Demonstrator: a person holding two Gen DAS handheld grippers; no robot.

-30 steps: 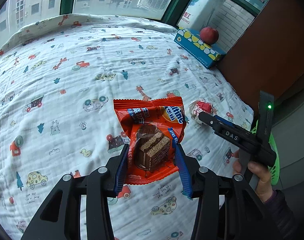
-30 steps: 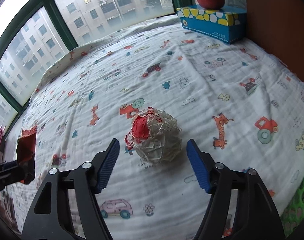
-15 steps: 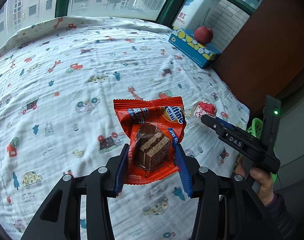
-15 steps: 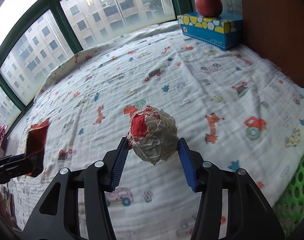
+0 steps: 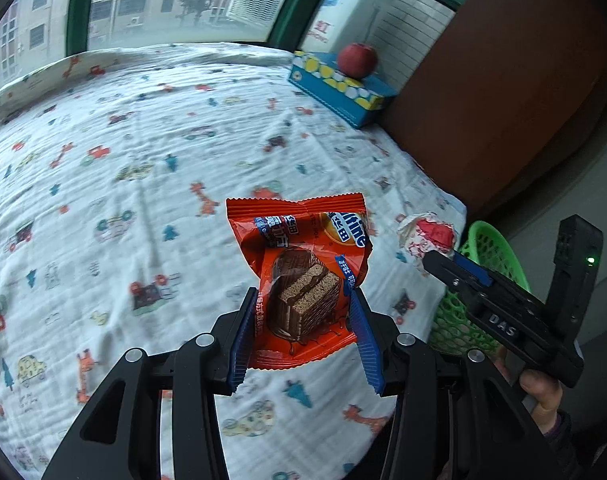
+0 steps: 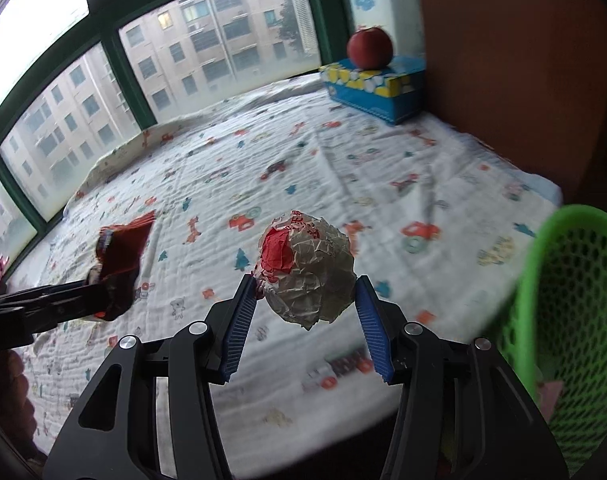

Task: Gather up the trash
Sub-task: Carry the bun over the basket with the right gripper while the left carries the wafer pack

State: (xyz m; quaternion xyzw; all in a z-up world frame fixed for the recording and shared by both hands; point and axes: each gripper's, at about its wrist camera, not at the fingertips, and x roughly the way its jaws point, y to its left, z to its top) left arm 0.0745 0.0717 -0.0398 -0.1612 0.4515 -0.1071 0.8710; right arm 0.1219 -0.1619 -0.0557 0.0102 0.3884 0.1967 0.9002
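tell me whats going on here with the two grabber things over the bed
A person is clearing trash off a bed with a handheld gripper in each hand. The left gripper is clamped on an orange snack wrapper, and the right gripper is clamped on a crumpled paper ball. Both pieces are lifted clear of the patterned sheet. A green mesh basket sits at the bed's edge beside the right gripper, nothing dropped in yet. An apple rests on a blue box at the far corner.

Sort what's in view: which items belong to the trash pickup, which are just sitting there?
Job:
- orange snack wrapper, clamped in left gripper
- crumpled paper ball, clamped in right gripper
- green mesh basket, at the bed's edge

Bystanders:
- red apple
- blue tissue box under it
- printed bedsheet
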